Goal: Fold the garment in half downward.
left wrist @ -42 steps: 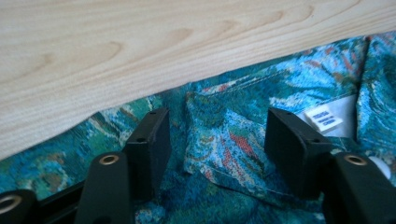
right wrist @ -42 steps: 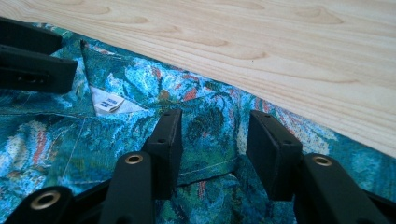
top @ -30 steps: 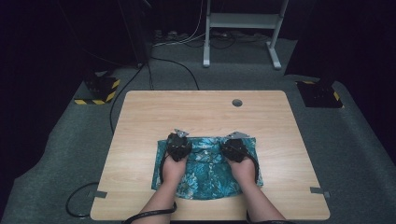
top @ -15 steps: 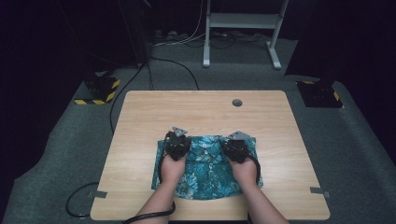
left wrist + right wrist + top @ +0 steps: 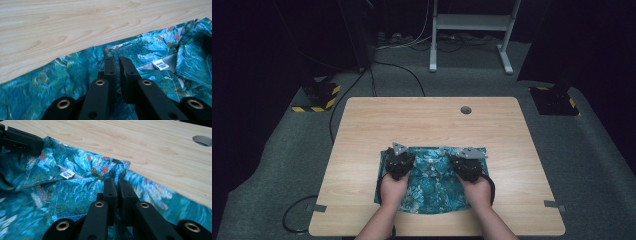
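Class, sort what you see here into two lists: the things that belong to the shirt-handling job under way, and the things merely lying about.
Part of the job:
- teal patterned shirt, folded on the table
- left gripper, jaws shut, at the collar's one side
- right gripper, jaws shut, at the other side

Lying about:
- yellow-and-black striped block on the floor
- white stand behind the table
- floor cables
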{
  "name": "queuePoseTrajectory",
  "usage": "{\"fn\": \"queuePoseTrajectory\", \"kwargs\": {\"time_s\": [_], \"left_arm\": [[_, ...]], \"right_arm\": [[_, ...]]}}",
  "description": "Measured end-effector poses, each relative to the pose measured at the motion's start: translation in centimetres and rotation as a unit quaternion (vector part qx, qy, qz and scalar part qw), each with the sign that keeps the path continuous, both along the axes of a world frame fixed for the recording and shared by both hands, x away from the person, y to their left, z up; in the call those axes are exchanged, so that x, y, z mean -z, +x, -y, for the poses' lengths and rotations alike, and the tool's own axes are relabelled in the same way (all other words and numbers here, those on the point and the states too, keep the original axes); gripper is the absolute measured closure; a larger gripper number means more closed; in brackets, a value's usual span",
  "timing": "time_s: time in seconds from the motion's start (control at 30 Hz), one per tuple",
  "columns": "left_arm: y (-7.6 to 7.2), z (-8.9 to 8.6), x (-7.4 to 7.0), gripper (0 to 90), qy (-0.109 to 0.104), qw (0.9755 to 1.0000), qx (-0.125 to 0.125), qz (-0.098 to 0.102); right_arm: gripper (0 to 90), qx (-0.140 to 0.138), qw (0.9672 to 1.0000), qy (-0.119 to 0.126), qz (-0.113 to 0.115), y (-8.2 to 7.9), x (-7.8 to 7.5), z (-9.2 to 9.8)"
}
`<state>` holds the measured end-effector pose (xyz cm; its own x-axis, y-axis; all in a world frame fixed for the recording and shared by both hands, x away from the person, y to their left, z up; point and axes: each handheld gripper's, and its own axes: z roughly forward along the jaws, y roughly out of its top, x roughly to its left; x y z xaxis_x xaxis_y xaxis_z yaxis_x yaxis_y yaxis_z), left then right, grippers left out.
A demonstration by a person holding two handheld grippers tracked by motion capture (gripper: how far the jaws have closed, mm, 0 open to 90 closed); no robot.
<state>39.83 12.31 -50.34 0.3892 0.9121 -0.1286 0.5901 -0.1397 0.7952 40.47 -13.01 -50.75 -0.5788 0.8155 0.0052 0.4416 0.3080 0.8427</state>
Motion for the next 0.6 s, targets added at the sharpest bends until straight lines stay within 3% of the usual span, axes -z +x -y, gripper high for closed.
{"fn": "queuePoseTrajectory", "kwargs": {"time_s": [0.13, 0.6], "left_arm": [[-1.4, 0.1, 0.4, 84.5, -0.002, 1.0000, 0.005, 0.002], [-4.8, -0.1, 1.8, 83.4, -0.008, 0.9998, 0.017, -0.011]], "right_arm": [[85.0, -0.008, 1.0000, -0.003, 0.004, -1.4, 0.3, 0.2], [81.7, -0.028, 0.9994, -0.003, -0.019, -4.5, 1.8, 1.0]]}}
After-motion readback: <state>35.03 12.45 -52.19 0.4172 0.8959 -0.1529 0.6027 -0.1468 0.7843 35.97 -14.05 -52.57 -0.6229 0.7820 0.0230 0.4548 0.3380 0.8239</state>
